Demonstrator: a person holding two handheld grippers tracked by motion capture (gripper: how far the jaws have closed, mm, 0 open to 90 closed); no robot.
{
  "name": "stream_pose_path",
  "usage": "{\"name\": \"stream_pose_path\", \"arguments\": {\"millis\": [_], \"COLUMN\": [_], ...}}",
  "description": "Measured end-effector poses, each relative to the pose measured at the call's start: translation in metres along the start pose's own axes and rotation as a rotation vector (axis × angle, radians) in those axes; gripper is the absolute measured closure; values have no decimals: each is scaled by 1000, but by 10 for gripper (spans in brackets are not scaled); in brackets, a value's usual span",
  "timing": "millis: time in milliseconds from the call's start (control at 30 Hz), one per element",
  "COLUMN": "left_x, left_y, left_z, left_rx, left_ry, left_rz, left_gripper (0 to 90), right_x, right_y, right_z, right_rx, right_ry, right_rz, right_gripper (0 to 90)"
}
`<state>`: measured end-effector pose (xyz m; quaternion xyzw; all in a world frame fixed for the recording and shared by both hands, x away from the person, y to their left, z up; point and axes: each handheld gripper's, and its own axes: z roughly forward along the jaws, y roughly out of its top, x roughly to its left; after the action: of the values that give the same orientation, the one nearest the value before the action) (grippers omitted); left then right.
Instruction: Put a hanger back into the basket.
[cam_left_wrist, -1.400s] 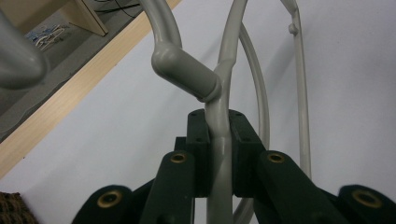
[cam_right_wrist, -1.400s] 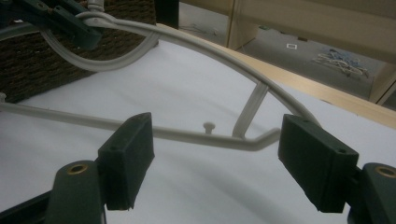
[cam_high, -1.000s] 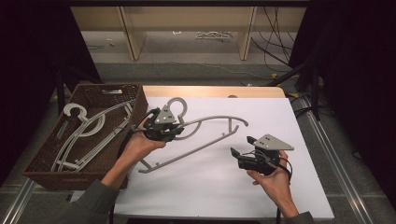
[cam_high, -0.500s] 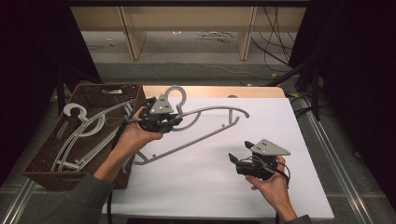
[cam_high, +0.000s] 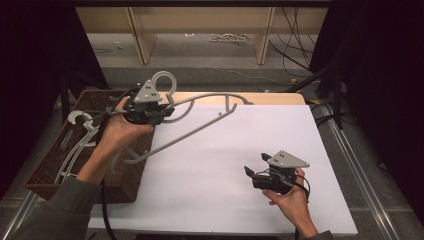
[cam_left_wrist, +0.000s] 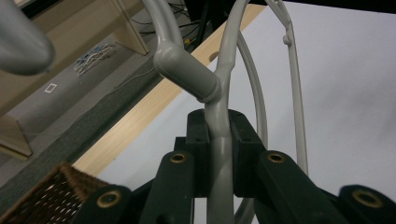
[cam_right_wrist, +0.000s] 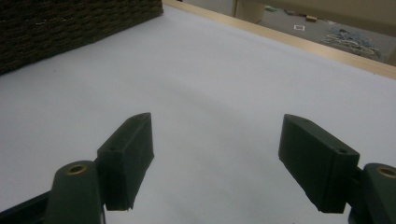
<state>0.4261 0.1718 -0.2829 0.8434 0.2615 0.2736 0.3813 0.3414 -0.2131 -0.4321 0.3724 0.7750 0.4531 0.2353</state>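
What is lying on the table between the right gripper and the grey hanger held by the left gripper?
Nothing: the high view shows bare white table between the right gripper and the hanger.

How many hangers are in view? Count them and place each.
2 at least. One hanger is clamped in the left gripper, lifted over the table; another hanger lies in the basket, where more may be hidden.
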Motion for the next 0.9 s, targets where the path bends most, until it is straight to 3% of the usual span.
{"name": "stream_pose_path", "arguments": {"millis": [200,500,600,633,733,900], "left_x": [20,43,49,54,60,72], "left_y": [-14,-39,-46,-48,-55,-66], "left_z": [-14,-26,-27,-28,-30,-37], "left_rx": [26,35,13,23,15,18], "left_ry": [45,96,113,109,131,157], "left_rz": [-14,-75,-120,-102,-130,-141], "left_gripper": [807,806,807,807,806,806], "right_x": [0,0,0,0,1,0], "right_y": [-1,-1,-2,-1,-2,-3], "right_z": [1,2,3,3,3,3], "right_rx": [5,11,15,14,19,20], "right_ry": [1,5,5,6,9,4], "right_rz": [-3,-8,-8,-6,-4,-2], "right_gripper": [273,273,273,273,273,271]}}
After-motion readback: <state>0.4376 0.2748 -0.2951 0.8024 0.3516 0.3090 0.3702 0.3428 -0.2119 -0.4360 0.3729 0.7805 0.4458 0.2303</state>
